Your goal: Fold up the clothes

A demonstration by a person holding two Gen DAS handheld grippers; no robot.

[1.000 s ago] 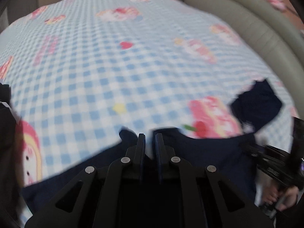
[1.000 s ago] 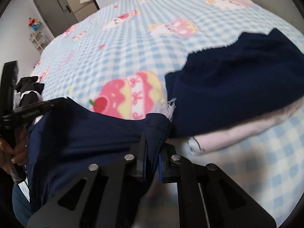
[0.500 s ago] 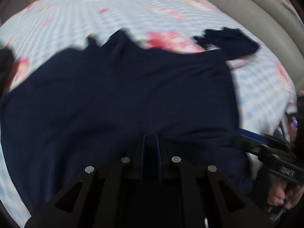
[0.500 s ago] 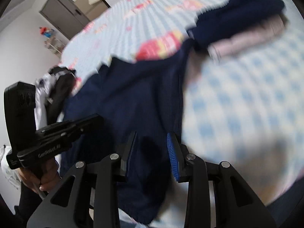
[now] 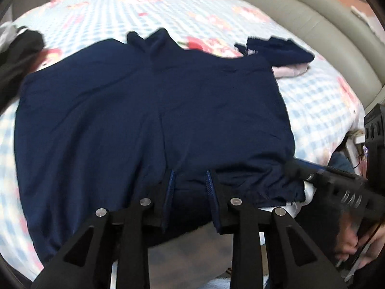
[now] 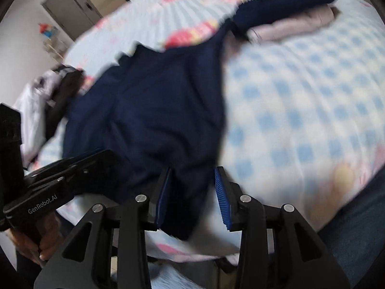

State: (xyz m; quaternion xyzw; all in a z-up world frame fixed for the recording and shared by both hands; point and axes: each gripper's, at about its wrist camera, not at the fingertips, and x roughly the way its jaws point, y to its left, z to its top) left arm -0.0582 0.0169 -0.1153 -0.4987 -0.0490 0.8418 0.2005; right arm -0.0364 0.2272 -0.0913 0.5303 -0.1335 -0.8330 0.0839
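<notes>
My bed (image 5: 320, 101) wears a blue-and-white checked sheet with pink cartoon prints, and the navy garment (image 5: 154, 110) I am folding lies spread flat across its near half, its near hem draped over the bed's edge toward me. At the far right of that garment sits a stack (image 5: 286, 60) of folded clothes, a navy piece on top of a pale pink one, just beside the garment's far corner; whether they touch I cannot tell. On the left, near the garment's far left corner, lies a heap (image 6: 53, 96) of black and white clothing, loose and unfolded. Behind the bed on the right runs a grey padded headboard (image 5: 312, 24), and the right wrist view shows a grey cabinet (image 6: 72, 7) against the far wall. Nothing lies on top of the spread garment. My left tongs (image 5: 190, 187) hang over the near hem with their jaws opening, now a narrow gap apart, the blue pads (image 5: 171, 187) clear of the cloth on both sides; the hem passes beneath and between them but is not pinched. My right tongs (image 6: 192, 190) are over the garment's near right corner, jaws likewise opening to a modest gap, with a fold of navy cloth hanging between the pads (image 6: 221, 192) yet not squeezed as far as the blur lets me see. Each view catches the other tongs at its edge, gripped in my hand (image 6: 36, 238).
</notes>
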